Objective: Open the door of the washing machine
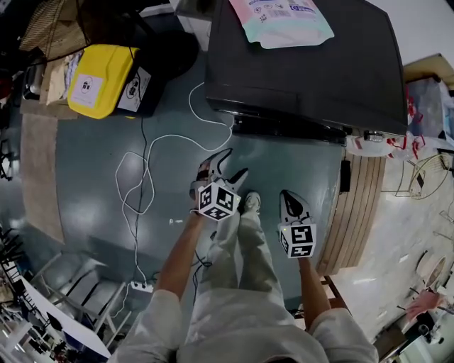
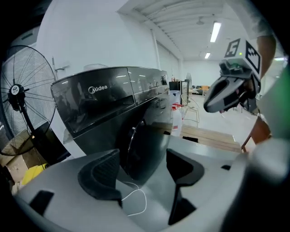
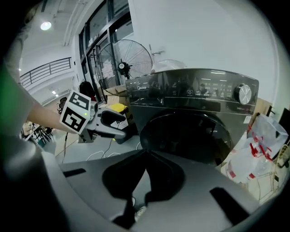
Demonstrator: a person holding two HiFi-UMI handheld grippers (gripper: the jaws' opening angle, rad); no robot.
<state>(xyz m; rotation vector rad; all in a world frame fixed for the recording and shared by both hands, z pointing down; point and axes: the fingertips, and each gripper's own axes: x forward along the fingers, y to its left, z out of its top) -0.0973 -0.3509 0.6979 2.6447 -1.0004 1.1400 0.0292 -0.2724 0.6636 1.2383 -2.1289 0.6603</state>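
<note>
While the door (image 3: pixel 190 136) sits shut straight ahead of both, left tool (image 1: pixel 230 164), spread and empty, is nearer the washing machine (image 1: pixel 312 64); right tool (image 1: pixel 294 200) is pressed together, empty.

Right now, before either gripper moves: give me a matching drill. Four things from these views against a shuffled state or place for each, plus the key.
Things
1. left gripper
2. right gripper
3. washing machine door
4. pale pouch

States or places
A. lies on top of the washing machine
B. fingers apart, gripping nothing
C. shut
D. fingers closed together at the tips

Pairs: 1-B, 2-D, 3-C, 4-A
</note>
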